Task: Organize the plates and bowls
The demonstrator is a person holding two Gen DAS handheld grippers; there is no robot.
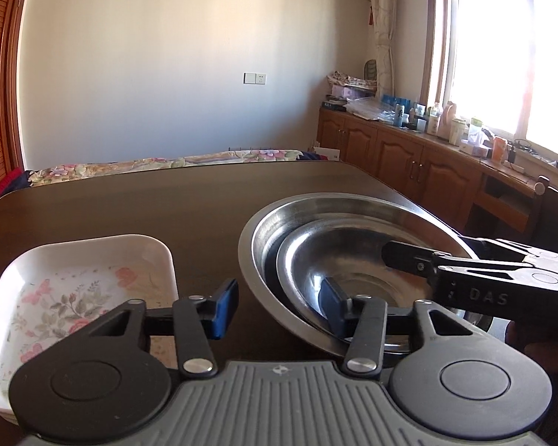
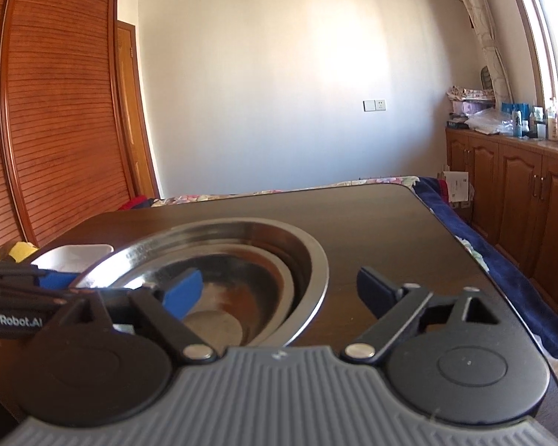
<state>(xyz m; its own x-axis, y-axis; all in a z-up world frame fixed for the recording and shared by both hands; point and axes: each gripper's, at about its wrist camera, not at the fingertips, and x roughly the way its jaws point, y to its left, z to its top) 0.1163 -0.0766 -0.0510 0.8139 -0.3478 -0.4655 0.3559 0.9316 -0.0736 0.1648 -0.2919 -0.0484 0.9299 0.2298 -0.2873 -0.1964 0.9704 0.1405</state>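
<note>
While the left gripper [image 1: 279, 306] stood wide open with one finger inside the small steel bowl [image 1: 353, 260] nested in the big bowl [image 1: 264, 238] beside the flowered dish [image 1: 93, 260], the right gripper [image 2: 279, 291], seen from its own camera, gaped wide across the big bowl's rim on the table [image 2: 390, 223].

The big bowl [image 1: 353, 208] and the smaller bowl [image 1: 316, 256] nested inside it were polished metal, mirror-bright. The white tray [image 1: 93, 256] with its flower print looked glossy, perhaps ceramic or plastic. The tabletop [image 1: 148, 200] was dark, smooth and slightly shiny. The wardrobe [image 2: 55, 111] was ribbed, varnished wood.
</note>
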